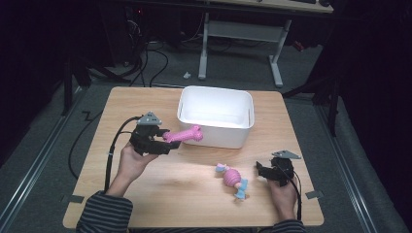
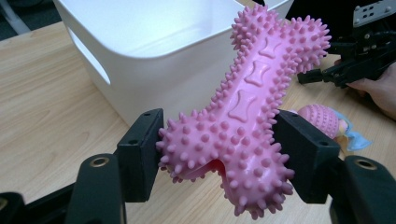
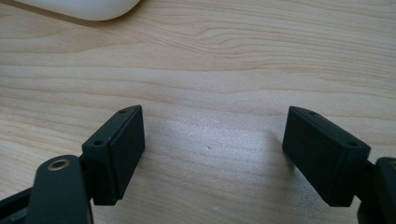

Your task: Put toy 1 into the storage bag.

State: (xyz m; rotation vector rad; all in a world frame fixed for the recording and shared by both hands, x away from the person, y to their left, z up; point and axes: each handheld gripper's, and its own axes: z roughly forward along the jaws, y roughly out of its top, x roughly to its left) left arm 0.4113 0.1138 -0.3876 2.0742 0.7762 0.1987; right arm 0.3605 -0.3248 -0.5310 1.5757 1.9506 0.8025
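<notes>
Pink spiky rubber bone-shaped toy [image 1: 183,135] clamped in left tongs [image 1: 165,141], left of centre in high view, lifted off pale wooden table [image 1: 121,111]. Grip on one knobbed end, pads squeezing both sides, as seen in left gripper view [image 2: 238,140]. Long axis running from tongs toward upper right of high view, free end pointing at and just short of near wall of white rectangular plastic bin [image 1: 216,116]. In left gripper view free knobs up at about rim level of bin [image 2: 140,51], so probably needs a bit more forward travel to clear wall. Bin directly beyond toy along same axis, so coming move judged a straight push forward along axis, then release over bin.

Right tongs [image 1: 265,171] at lower right of high view, spread wide and empty, bare table between pads in right gripper view [image 3: 212,154], resting low, held by right hand [image 1: 284,194]. Second toy, pink ribbed ball-like body with blue and yellow ends [image 1: 232,179], lying flat on table just left of right tongs, near bottom centre, long axis running upper left to lower right in frame. Right hand clearly nearer to it, left hand [image 1: 128,162] busy. Risk: spiky free end catching bin rim.
</notes>
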